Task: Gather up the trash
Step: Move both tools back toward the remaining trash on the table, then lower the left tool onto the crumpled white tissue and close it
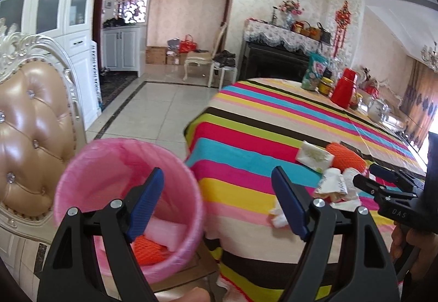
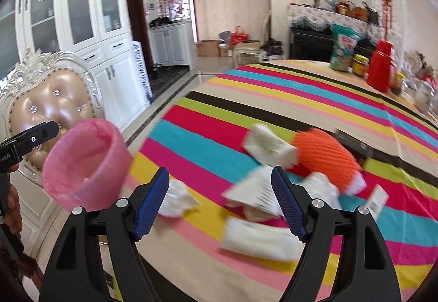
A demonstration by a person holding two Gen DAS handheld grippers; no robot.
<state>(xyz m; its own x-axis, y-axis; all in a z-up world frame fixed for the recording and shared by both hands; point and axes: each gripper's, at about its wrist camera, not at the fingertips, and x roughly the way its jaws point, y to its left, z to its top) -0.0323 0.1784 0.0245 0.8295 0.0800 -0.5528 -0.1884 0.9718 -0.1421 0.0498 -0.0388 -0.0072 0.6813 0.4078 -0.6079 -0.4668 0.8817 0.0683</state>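
Note:
A pink-lined trash bin (image 1: pixel 120 165) stands left of the striped table (image 1: pixel 241 137) and holds an orange foam net (image 1: pixel 147 250) and a white piece. My left gripper (image 1: pixel 219 192) is open and empty, above the bin's right rim. On the table lie a white packet (image 2: pixel 269 147), an orange foam net (image 2: pixel 325 157), a crumpled wrapper (image 2: pixel 254 192) and white tissues (image 2: pixel 260 237). My right gripper (image 2: pixel 219 192) is open and empty, hovering over the crumpled trash; it also shows in the left wrist view (image 1: pixel 366 174). The bin (image 2: pixel 84 165) shows at the left.
A tufted beige chair (image 1: pixel 30 124) stands behind the bin. At the table's far end are a red flask (image 2: pixel 382 66), a jar (image 2: pixel 360 65) and a snack bag (image 2: pixel 343 47). White cabinets (image 2: pixel 82 14) line the left wall. Tiled floor lies beyond.

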